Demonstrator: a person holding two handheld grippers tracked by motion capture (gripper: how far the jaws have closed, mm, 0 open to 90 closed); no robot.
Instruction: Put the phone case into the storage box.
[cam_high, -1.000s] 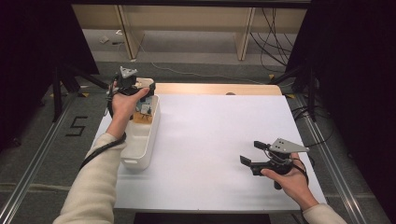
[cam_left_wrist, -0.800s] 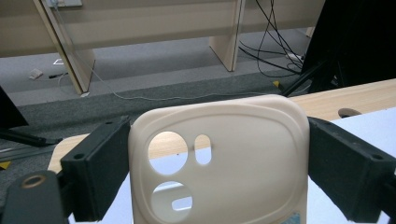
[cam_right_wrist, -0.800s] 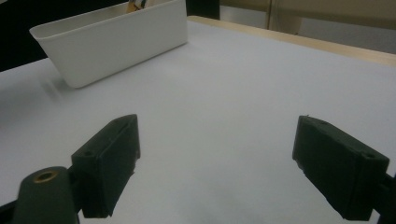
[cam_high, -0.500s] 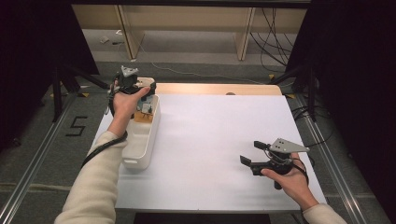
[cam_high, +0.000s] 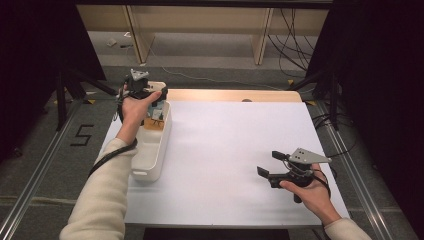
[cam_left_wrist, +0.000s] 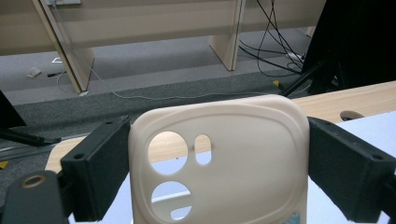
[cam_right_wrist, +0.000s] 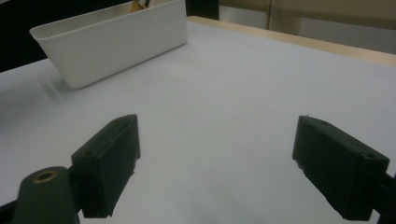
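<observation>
Item: cream phone case (cam_left_wrist: 219, 158), soft plastic, camera cutouts at its upper left as seen in the left gripper view
Loc: held above far end of white bin (cam_high: 152, 150), left side of bench (cam_high: 230, 150)
Left tool (cam_high: 150, 92): jaws wide, clamped on case's two long edges, pads touching both sides
Right tool (cam_high: 267, 165): jaws open, nothing between, low over bare bench, well apart from bin
Step (est.): case gripped over the bin; whether going in or coming out can't tell
Next (est.): needs a steady grip, no squeeze; soft walls may buckle
Orientation: back face twd tool's camera, camera-hole end leads away from hand; long axis along tool's reach, short axis across jaws
</observation>
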